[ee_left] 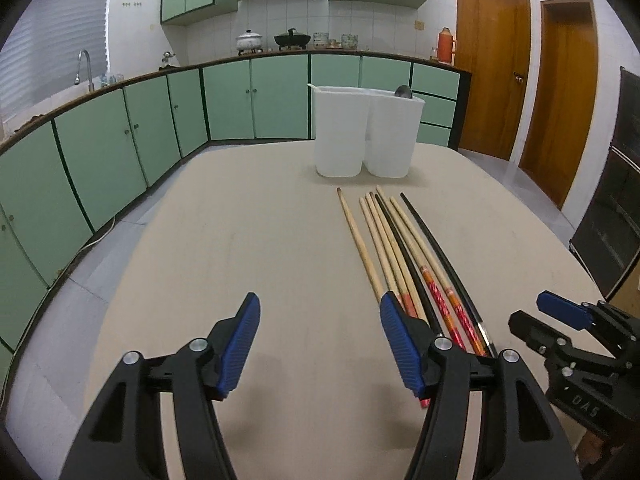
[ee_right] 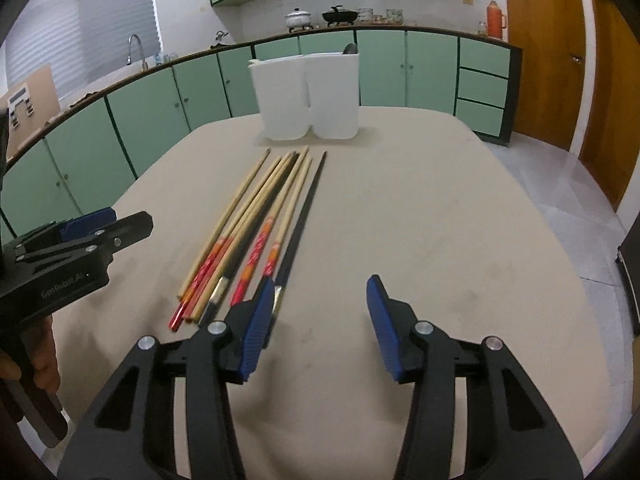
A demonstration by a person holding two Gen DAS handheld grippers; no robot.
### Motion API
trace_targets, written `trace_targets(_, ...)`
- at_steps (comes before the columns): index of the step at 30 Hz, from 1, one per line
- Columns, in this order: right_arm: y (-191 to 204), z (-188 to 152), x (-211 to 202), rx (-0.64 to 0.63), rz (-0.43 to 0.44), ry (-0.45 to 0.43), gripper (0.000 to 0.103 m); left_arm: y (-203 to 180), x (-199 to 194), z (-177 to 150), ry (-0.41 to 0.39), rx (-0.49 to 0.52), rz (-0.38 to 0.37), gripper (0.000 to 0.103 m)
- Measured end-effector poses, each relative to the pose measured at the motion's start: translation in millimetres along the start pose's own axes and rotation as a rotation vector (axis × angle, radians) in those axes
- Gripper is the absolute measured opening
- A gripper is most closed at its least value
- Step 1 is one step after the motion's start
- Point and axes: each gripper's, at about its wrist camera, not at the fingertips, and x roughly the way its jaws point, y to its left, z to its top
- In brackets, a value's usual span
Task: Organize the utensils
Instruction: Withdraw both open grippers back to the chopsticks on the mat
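Note:
Several chopsticks [ee_left: 394, 236] [ee_right: 256, 216], pale wood, red-handled and black, lie side by side on the beige table [ee_left: 248, 240] [ee_right: 420, 208], tips pointing away. Beyond them a white two-compartment holder [ee_left: 360, 132] [ee_right: 308, 96] stands upright with a metal spoon [ee_left: 403, 91] [ee_right: 350, 49] in its right compartment. My left gripper [ee_left: 320, 304] is open and empty, just left of the chopsticks' handle ends; its right finger covers some of them. My right gripper [ee_right: 320, 284] is open and empty, just right of the bundle. Each gripper shows in the other's view: right gripper [ee_left: 568, 316], left gripper [ee_right: 84, 236].
Green base cabinets [ee_left: 132, 136] run along the left and far side past the table's edge, with a sink tap [ee_left: 85, 66] and pots on the counter. Wooden doors [ee_left: 492, 60] stand at the right. A hand [ee_right: 40, 364] holds the left gripper's handle.

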Motion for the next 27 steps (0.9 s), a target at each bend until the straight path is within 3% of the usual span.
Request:
trace_targets(12,10,-10,12,-0.047,-0.025,0.036,0.038,0,-6,-11,0.021,0.010,-0.020,0.062)
trace_targets(16,-6,-9,14,-0.015,-0.071,0.039,0.038,-6,-5,-15,0.036,0.026,-0.042,0.062)
trace_targets(27,-12,-11,14,-0.014,-0.069,0.036,0.039,-21,10,-24,0.092,0.056,-0.057,0.062)
